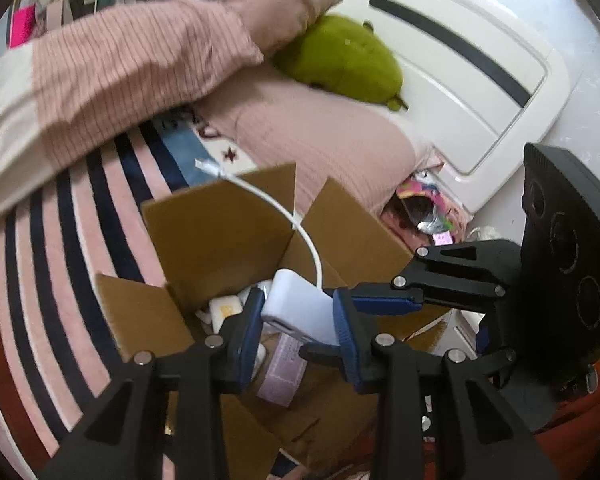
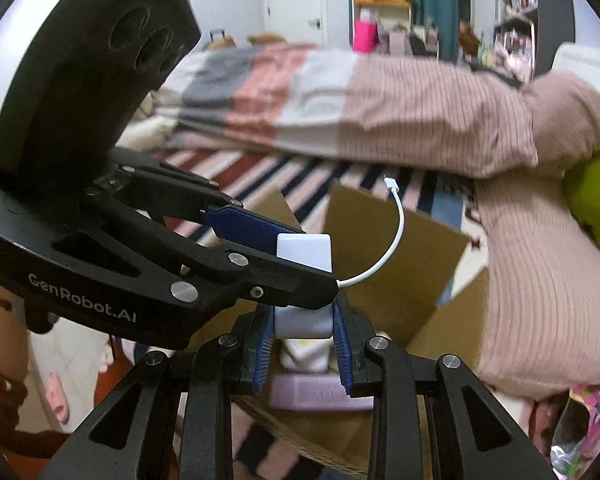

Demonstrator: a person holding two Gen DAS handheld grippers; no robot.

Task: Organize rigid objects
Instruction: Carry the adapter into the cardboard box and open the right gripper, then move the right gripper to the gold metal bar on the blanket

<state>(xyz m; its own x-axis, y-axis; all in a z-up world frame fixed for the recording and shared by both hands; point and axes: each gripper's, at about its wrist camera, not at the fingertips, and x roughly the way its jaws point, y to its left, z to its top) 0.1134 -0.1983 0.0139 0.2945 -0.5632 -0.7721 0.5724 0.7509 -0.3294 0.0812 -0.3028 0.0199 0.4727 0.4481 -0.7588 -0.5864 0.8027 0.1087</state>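
A white power bank [image 1: 296, 304] with a short white cable [image 1: 276, 204] hangs above an open cardboard box [image 1: 220, 232]. My left gripper [image 1: 298, 310] is shut on it, a blue pad pressing each side. My right gripper [image 1: 327, 322] reaches in from the right and grips the same device. In the right wrist view, my right gripper [image 2: 303, 336] pinches the lower end of the power bank [image 2: 303, 250], and the left gripper [image 2: 307, 264] clamps its upper part from the left. The cable [image 2: 399, 220] curls up over the box [image 2: 379, 248]. Inside lie white items and a lilac pack [image 2: 319, 394].
The box rests on a striped bedspread [image 1: 60, 260]. Pink pillows [image 1: 319, 136], a folded striped quilt [image 1: 120, 64] and a green plush toy [image 1: 339, 56] lie behind it. A white headboard [image 1: 479, 92] stands at right. Pink slippers [image 2: 56, 396] are on the floor.
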